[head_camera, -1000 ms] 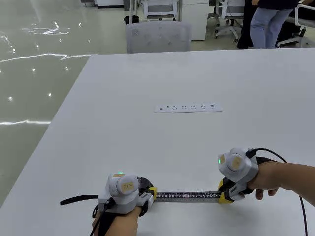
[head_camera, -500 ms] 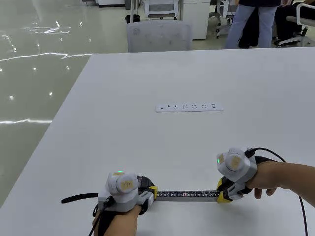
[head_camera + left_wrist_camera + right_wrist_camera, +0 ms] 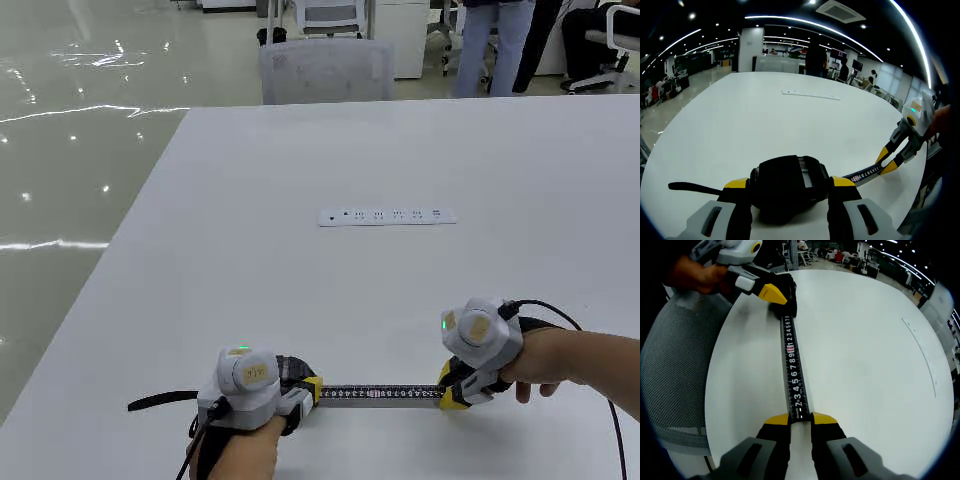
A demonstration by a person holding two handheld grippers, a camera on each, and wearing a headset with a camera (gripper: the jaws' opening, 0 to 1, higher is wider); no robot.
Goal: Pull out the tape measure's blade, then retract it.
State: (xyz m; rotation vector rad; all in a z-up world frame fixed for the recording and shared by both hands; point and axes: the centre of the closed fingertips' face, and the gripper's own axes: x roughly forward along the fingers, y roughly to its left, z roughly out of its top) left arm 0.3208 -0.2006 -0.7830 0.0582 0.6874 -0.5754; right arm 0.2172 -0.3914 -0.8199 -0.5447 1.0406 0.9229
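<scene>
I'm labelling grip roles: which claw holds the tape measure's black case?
The left claw, shut around the black case; the right claw instead pinches the tip of the pulled-out blade.

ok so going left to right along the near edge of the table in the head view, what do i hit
black strap → left hand-held gripper → tape blade → right hand-held gripper
</scene>
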